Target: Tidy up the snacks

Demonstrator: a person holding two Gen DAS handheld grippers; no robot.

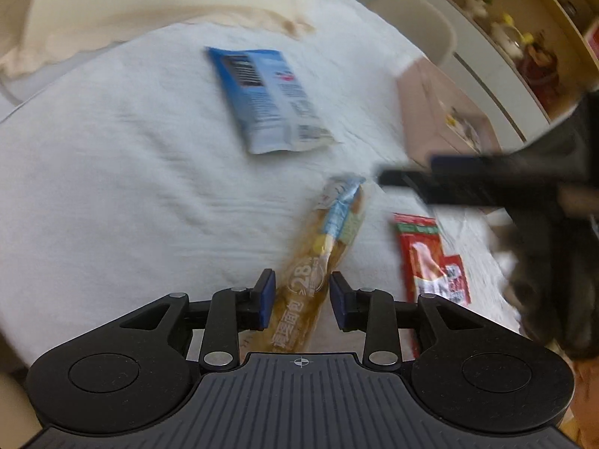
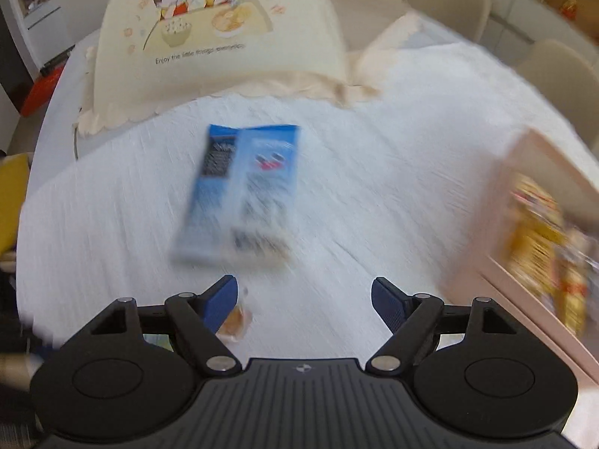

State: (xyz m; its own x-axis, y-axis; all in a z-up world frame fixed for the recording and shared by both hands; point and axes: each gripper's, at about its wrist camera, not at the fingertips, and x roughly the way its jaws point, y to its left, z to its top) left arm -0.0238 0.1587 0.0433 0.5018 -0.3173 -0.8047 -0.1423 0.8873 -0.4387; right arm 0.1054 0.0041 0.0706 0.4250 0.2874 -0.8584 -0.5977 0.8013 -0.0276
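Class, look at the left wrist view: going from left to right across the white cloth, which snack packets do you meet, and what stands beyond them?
Blue packet → long bread packet between the left tool's fingers → red packet → pink box.

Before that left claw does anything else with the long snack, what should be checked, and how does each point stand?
1. Long bread packet sits between the left gripper fingers: ok, it runs straight through the gap.
2. Pads touching the wrapper: cannot tell; small gaps seem to show on both sides.
3. Right gripper free: ok, open, nothing between its fingers.
4. Right gripper clear of the left one's path: not ok, in the left view it reaches in just beyond the packet's far end.
5. Pink box ready: ok, already holding yellow packets.
6. Other snacks apart: ok, blue pouch and red packet lie separate on the white cloth.
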